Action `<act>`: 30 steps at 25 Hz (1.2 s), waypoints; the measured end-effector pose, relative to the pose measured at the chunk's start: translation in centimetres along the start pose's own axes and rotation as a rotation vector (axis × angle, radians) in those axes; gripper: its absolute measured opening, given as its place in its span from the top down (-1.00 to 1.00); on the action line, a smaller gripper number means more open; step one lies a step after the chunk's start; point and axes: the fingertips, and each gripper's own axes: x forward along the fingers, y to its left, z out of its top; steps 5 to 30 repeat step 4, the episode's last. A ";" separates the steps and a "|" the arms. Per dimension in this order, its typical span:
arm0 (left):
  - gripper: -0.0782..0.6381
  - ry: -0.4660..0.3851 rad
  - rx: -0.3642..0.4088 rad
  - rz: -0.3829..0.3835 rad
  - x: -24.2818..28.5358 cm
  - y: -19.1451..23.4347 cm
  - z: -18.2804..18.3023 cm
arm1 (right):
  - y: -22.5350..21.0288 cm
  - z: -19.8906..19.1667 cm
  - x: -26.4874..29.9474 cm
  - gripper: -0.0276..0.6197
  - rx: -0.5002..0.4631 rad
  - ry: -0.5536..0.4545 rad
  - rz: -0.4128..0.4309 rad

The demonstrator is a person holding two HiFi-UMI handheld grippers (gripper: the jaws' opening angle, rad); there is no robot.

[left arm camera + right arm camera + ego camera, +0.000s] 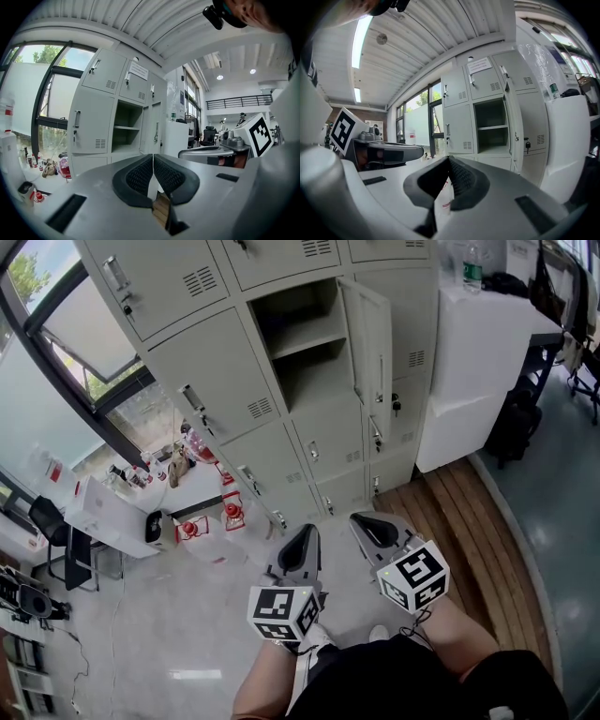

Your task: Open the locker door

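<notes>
The grey locker bank (216, 371) stands ahead of me. One compartment (305, 343) in it is open, with a shelf inside and nothing on it that I can see. Its door (370, 348) is swung out to the right, edge-on to me. Both grippers hang low near the person's body, well short of the lockers. My left gripper (305, 532) is shut with nothing between its pads. My right gripper (361, 518) is shut and empty too. The left gripper view shows its jaws (153, 155) together below the open compartment (125, 133). In the right gripper view the tips (448, 158) meet left of the door (512, 124).
A white cabinet (478, 362) with a bottle (472, 268) on top stands right of the lockers. Red containers and clutter (230, 512) lie on the floor at the left by the window. A strip of wooden floor (469, 521) runs along the right.
</notes>
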 end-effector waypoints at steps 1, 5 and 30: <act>0.73 0.002 -0.001 0.002 -0.1 -0.2 -0.2 | -0.1 -0.2 -0.2 0.75 0.002 0.003 0.001; 0.73 0.008 -0.005 0.006 -0.3 -0.7 -0.7 | -0.1 -0.8 -0.6 0.75 0.007 0.012 0.005; 0.73 0.008 -0.005 0.006 -0.3 -0.7 -0.7 | -0.1 -0.8 -0.6 0.75 0.007 0.012 0.005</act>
